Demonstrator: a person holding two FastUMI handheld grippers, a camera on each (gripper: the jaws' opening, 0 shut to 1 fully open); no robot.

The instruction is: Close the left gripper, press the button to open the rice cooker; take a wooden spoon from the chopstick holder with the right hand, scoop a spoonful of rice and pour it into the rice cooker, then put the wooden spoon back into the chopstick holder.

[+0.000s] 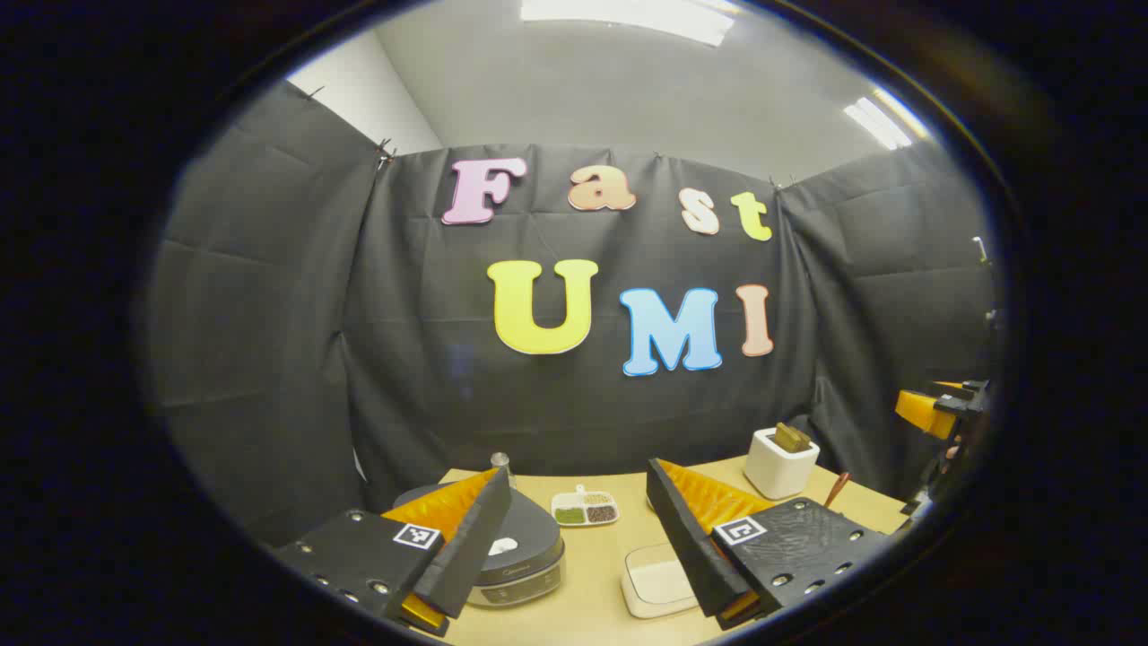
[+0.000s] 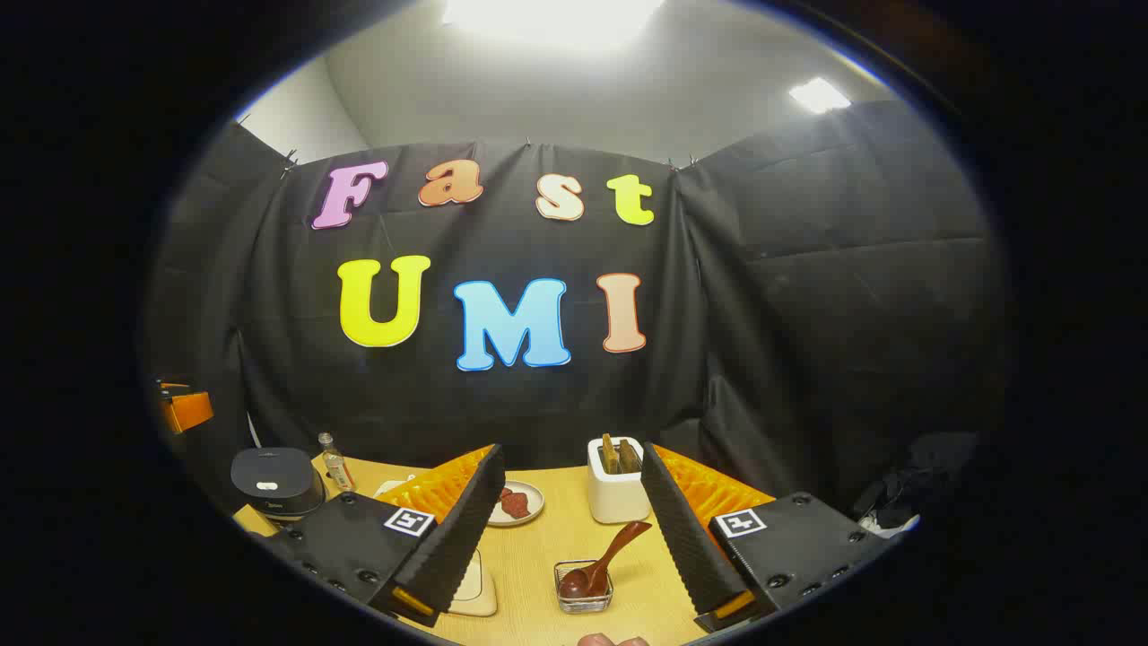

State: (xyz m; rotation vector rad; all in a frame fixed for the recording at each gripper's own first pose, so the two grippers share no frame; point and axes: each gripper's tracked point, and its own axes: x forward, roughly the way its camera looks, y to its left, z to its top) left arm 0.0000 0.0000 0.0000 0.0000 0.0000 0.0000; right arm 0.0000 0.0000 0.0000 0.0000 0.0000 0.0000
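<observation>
Two pairs of tongs hang above the surface (image 2: 538, 556), both spread wide and holding nothing. Left tongs (image 1: 574, 511): the rice cooker (image 1: 525, 556) sits just ahead and slightly to their left, partly behind the left finger, with its lid down and a pale button (image 1: 502, 545) on top. A small sectioned dish (image 1: 585, 509) lies beyond the gap between the fingers, and a flat cream-coloured block (image 1: 653, 583) rests beside the right finger. Right tongs (image 2: 569, 502): the white chopstick holder (image 2: 617, 492) stands directly ahead between the fingers, with wooden handles showing at its top. Nearer, a wooden spoon (image 2: 603, 563) rests with its bowl in a small clear container (image 2: 583, 588), handle angled toward the holder. A plate (image 2: 516, 502) sits beside the left finger, and the cooker also shows far off to their left.

Judgement: the task stands at its first step; the cooker is not yet opened. The next move calls for pressing the left tongs together, then lowering them tip-first onto the button. The approach should be centred, since a closed tip is narrow and could slide off the lid.
</observation>
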